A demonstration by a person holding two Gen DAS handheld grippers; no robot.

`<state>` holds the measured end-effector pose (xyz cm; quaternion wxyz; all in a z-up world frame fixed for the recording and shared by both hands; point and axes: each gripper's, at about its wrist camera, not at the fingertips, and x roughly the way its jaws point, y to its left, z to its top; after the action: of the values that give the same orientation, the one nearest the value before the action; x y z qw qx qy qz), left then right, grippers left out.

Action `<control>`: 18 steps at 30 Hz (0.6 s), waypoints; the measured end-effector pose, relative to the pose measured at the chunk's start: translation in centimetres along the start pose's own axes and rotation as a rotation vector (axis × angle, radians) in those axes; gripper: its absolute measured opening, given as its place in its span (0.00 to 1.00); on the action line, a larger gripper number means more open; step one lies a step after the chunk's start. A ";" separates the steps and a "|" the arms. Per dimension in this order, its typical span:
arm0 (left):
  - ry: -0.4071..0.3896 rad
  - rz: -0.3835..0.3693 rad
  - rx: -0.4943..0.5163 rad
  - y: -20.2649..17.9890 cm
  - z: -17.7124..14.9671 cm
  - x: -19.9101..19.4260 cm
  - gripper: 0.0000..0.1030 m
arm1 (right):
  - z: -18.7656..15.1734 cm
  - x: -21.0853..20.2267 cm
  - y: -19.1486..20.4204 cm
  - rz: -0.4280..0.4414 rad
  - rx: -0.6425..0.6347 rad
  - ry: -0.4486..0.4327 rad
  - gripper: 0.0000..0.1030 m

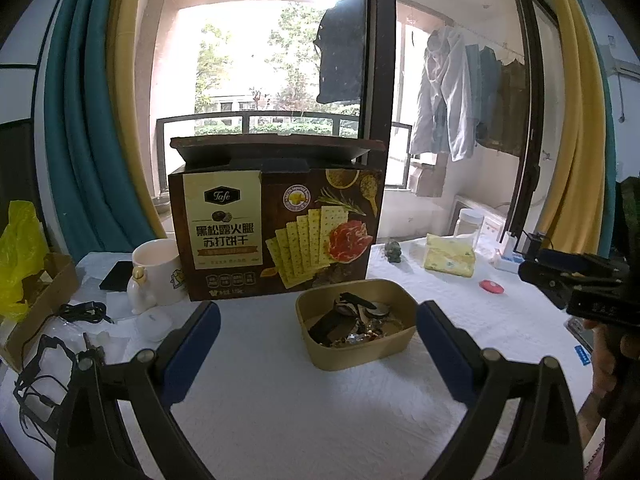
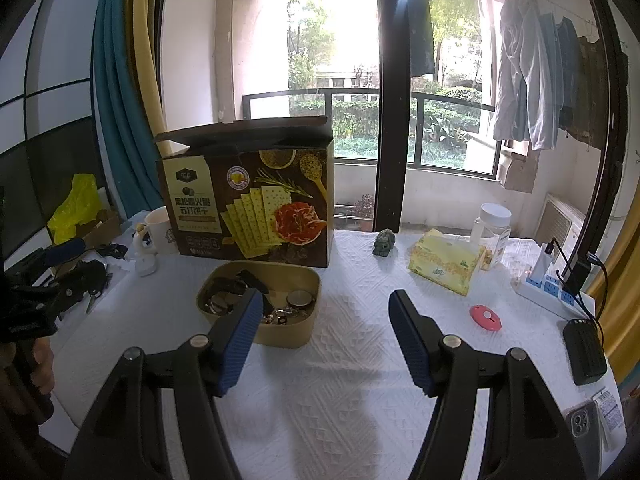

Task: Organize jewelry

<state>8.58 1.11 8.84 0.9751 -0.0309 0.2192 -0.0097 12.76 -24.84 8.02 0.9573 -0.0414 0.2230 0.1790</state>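
Now, far left on the table [image 2: 340,380], a yellow bag [image 1: 18,256] sits in a cardboard tray, with black cables [image 1: 40,364] spilling along the edge below it. Next comes a white mug [image 1: 158,268], and beside it a tall cracker box [image 1: 276,228] stands upright with its lid flap raised.

Centre stage: the bowl [image 1: 356,354], tan and rounded, sits just in front of the box, apart from it. Inside lies the jewelry [image 1: 352,320], a jumble of dark straps, round metal pieces and small shiny bits.

The left gripper [image 1: 318,350] hangs above bare cloth, fingers spread wide, nothing between the blue pads; the bowl shows just inside the right finger. The right gripper [image 2: 325,340] is likewise parted with nothing gripped, its left finger [image 2: 240,344] overlapping the bowl's near rim in the right wrist view, though I cannot tell if it touches.

Moving right: a small green figurine [image 2: 384,243], a yellow tissue pack [image 2: 444,264], a clear jar [image 2: 491,232] with a white lid behind it, a red disc [image 2: 485,317] on the cloth, then a power strip [image 2: 548,286] and a black power bank [image 2: 585,354] by the right edge. A phone [image 2: 586,428] lies at the near right corner.
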 end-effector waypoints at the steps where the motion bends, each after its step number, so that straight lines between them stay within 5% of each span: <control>1: -0.004 -0.003 -0.003 0.0 0.0 -0.1 0.96 | 0.0 0.0 0.0 0.000 -0.001 0.000 0.62; 18: -0.005 -0.014 -0.009 0.3 -0.2 -0.7 0.96 | 0.1 -0.4 0.4 0.000 -0.007 -0.008 0.62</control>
<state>7.91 1.44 8.96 0.9755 -0.0370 0.2164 -0.0155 12.28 -24.57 8.28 0.9581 -0.0439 0.2184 0.1800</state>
